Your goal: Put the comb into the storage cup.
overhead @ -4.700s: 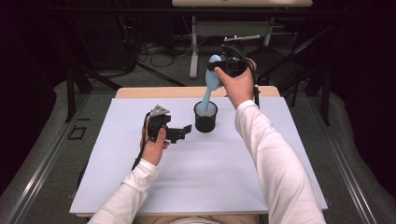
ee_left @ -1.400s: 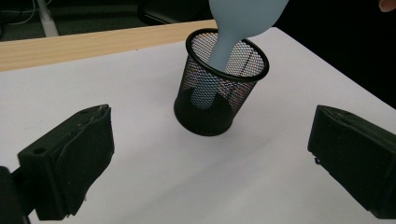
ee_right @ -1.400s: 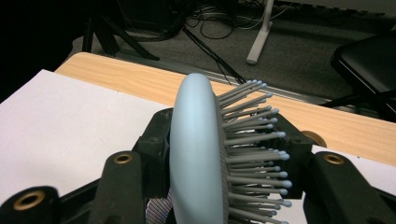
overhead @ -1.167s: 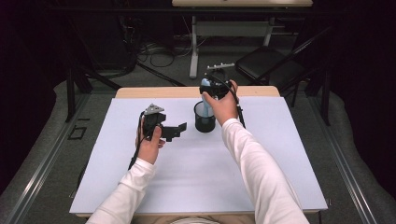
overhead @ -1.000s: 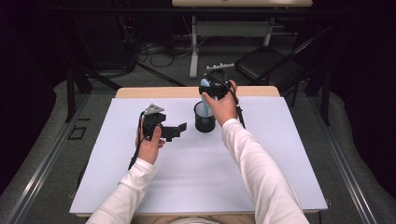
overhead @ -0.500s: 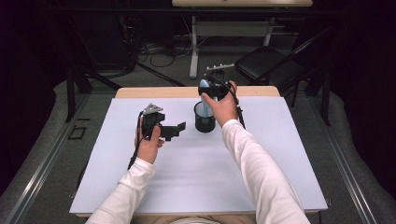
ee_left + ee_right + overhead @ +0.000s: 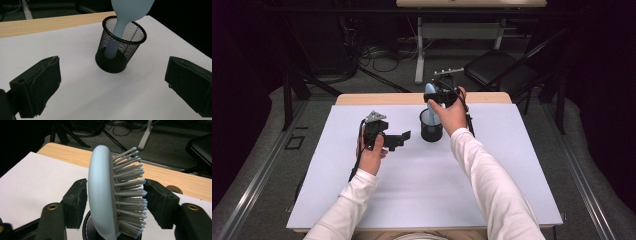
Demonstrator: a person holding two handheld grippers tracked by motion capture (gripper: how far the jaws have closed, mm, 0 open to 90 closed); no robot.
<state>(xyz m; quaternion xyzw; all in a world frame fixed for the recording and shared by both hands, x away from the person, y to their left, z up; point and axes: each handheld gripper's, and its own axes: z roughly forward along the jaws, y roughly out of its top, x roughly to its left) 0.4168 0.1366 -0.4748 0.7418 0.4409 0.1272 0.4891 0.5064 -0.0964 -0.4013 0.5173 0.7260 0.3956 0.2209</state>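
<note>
- The hairbrush (image 7: 102, 195), pale blue, is standing handle-down in the mesh cup (image 7: 120, 47), its head sticking up above the rim and leaning a little toward one side of the cup.
- In the left hand-held gripper view the brush handle is running down inside the cup and resting near the bottom, against the wall.
- In the right hand-held gripper view the bristles are pointing toward that gripper's right jaw; the smooth back is facing its left jaw.
- The right hand-held gripper (image 7: 113, 197) is sitting around the brush head, jaws partly apart and having just been opening. The left jaw is looking just beside or barely against the back of the brush; the right jaw is standing at the bristle tips. No firm squeeze is showing, so it is reading as released.
- The cup is standing upright on the white sheet covering the table (image 7: 362, 200), toward the far edge, near the bare wooden strip.
- The left hand-held gripper (image 7: 112, 82) is hovering well short of the cup, jaws wide apart with nothing between them, pointing toward the cup.
- The right hand (image 7: 452, 112) is holding its gripper just above the cup.
- A chair (image 7: 499, 70) is standing on the floor beyond the table.
</note>
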